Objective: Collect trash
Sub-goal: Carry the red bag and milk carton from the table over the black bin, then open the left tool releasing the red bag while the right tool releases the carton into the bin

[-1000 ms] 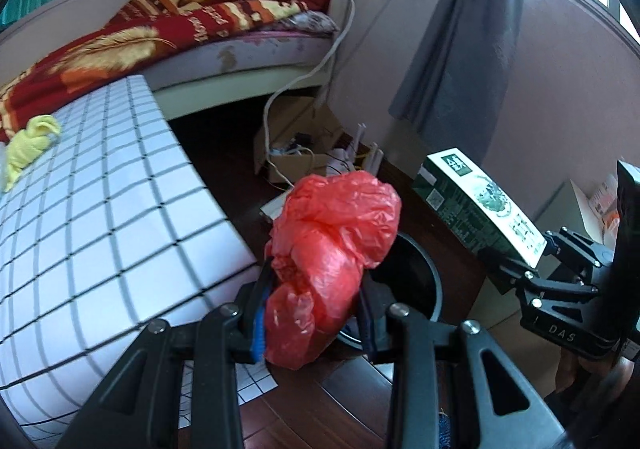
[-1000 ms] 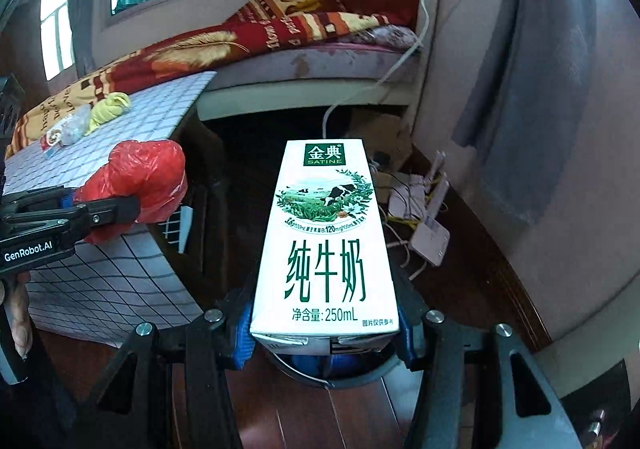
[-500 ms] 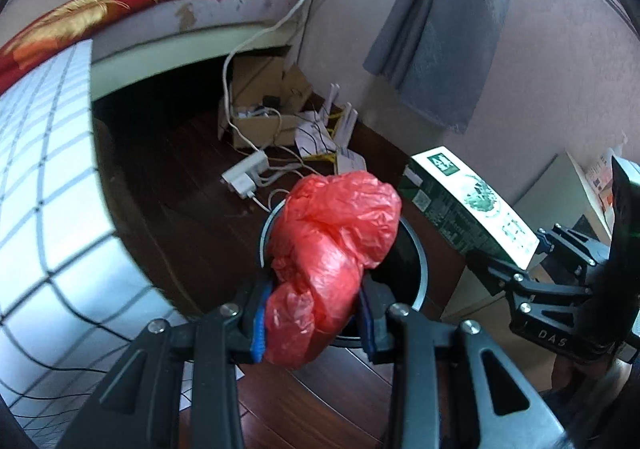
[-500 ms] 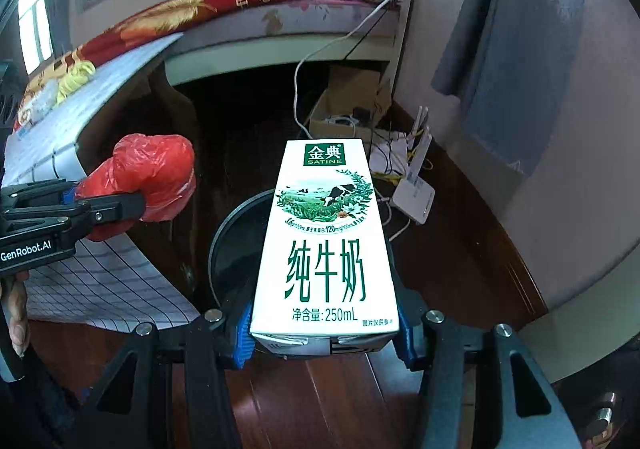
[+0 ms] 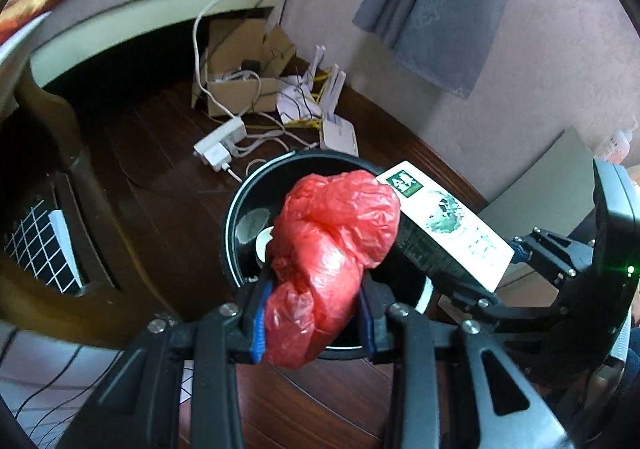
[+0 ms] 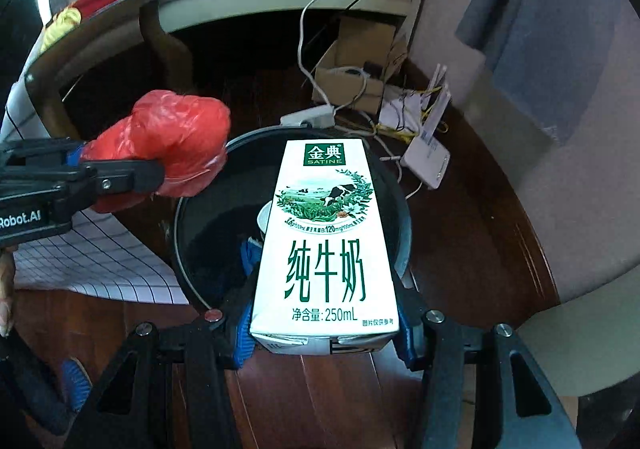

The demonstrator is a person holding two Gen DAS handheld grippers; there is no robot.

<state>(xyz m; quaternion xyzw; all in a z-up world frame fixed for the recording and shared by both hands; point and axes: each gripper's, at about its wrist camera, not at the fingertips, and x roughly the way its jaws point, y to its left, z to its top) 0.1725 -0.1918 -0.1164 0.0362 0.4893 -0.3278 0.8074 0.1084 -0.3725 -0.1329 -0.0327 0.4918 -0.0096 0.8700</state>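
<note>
Black round trash bin (image 5: 236, 209) on the dark wooden floor (image 5: 160, 177), seen from above in both wrist views; its wall is smooth and dark with a thin pale rim. Inside lie a white cup-like round object (image 5: 262, 245) and a blue item (image 6: 250, 253), the latter too hidden to name.

My left claw (image 5: 316, 309) is pinching a crumpled red plastic bag (image 5: 336, 245), glossy, wrinkled and bunched into a lump, held over the near rim of the bin. In the right wrist view the same bag (image 6: 172, 153) sits at the bin's left edge, clamped by my left claw (image 6: 116, 173).

My right claw (image 6: 324, 325) is pinching a milk carton (image 6: 326, 237) by its base: a rectangular white paper box with green print, a cow picture and "250mL", lying flat-face-up over the bin opening. In the left wrist view the carton (image 5: 444, 233) just touches or nearly touches the bag; I cannot tell which.

Beyond the bin: an open cardboard box (image 5: 240, 85) holding cables, a white power strip (image 5: 220, 139), and a white router (image 5: 340, 133) against the pink wall. A grid-patterned white cloth (image 6: 92, 261) hangs at left.
</note>
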